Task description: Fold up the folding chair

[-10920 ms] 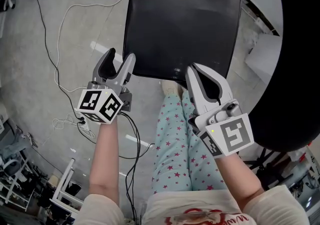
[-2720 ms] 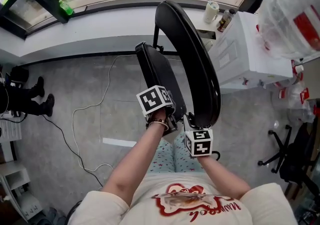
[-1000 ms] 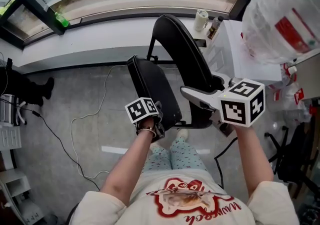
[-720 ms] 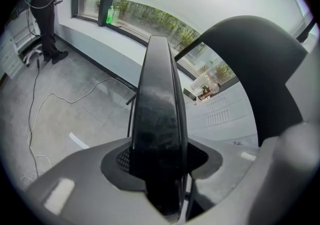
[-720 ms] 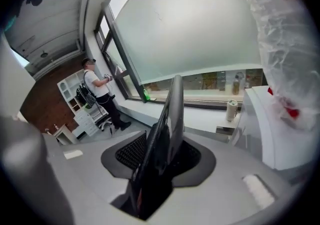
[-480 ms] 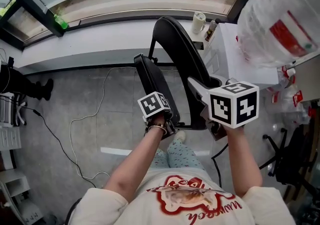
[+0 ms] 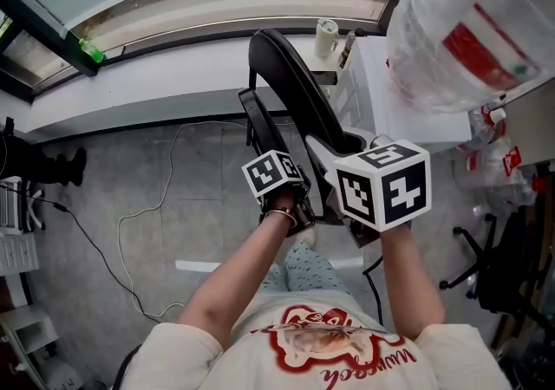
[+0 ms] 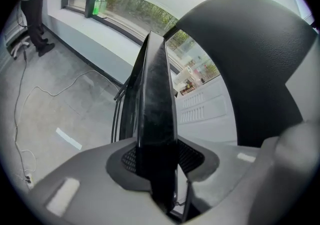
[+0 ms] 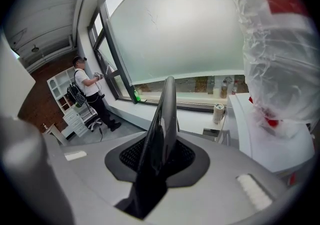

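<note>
The black folding chair stands in front of me, its seat (image 7: 260, 133) swung up close to its curved backrest (image 7: 286, 68). My left gripper (image 8: 157, 156) is shut on the seat's thin edge (image 8: 155, 109), which runs up between its pads. My right gripper (image 9: 156, 158) has just been closing and now pinches the backrest's edge (image 9: 165, 114). In the head view the two marker cubes (image 7: 273, 173) (image 7: 381, 185) sit side by side just below the chair.
A white cabinet (image 7: 403, 111) with a big plastic-wrapped bundle (image 7: 468, 24) stands right of the chair. Bottles (image 7: 328, 33) sit on the window ledge behind. A white cable (image 7: 147, 206) lies on the floor at left. A person (image 9: 87, 89) stands by the far window.
The right gripper's jaws went from wide open to closed on the backrest edge. The left gripper moved right with the seat, bringing seat and backrest closer together.
</note>
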